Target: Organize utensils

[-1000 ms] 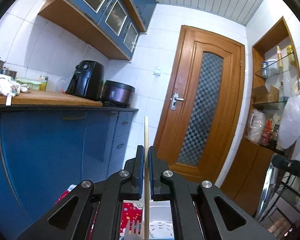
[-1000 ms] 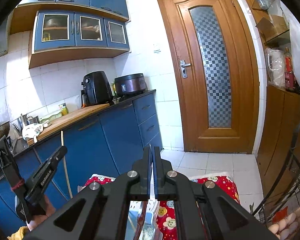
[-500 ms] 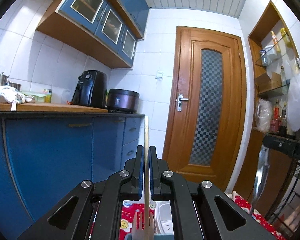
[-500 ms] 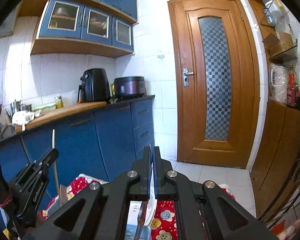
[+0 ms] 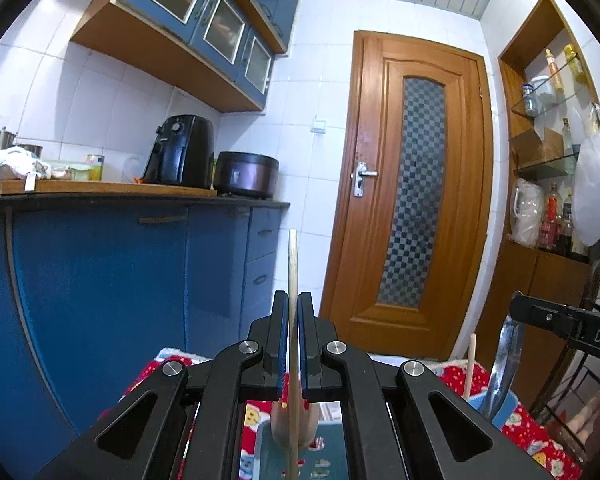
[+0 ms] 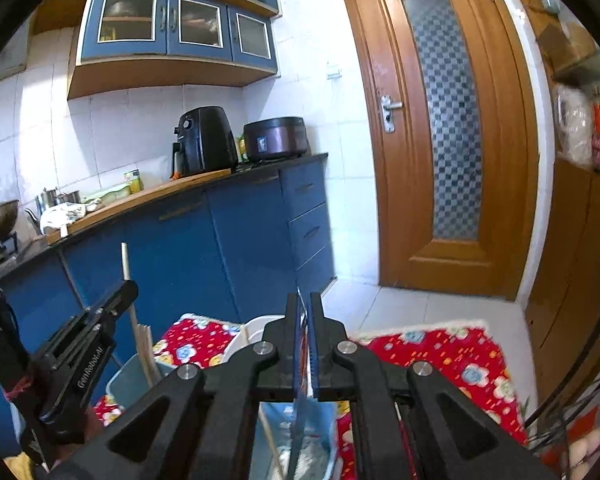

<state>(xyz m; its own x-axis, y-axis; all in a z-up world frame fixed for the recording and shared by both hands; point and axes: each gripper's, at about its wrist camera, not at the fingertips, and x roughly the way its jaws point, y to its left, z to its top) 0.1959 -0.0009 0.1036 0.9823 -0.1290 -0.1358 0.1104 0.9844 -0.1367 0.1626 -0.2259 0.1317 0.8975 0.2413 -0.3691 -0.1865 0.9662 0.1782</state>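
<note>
My left gripper [image 5: 293, 304] is shut on a wooden fork [image 5: 292, 280], held upright, its tines down over a light blue holder [image 5: 300, 456]. It also shows in the right wrist view [image 6: 100, 320] with the fork handle [image 6: 127, 276] above a blue holder [image 6: 132, 380]. My right gripper [image 6: 305, 308] is shut on a thin metal blade, a knife [image 6: 300, 412], pointing down into a blue holder [image 6: 320, 420]. In the left wrist view the knife [image 5: 500, 364] hangs over a blue holder [image 5: 500, 408] that has a wooden stick [image 5: 469, 364] in it.
A red patterned cloth [image 6: 452, 364] covers the surface below. A white basket [image 6: 256, 328] sits behind the holders. Blue cabinets [image 5: 100, 280] with an air fryer [image 5: 180, 148] and cooker [image 5: 246, 174] stand left. A wooden door [image 5: 416, 200] is ahead; a wire rack [image 6: 580, 420] is right.
Both grippers have tilted and come down toward the holders; the fork's tines and the knife blade now hang lower over the blue holders. Both grips are unchanged.
</note>
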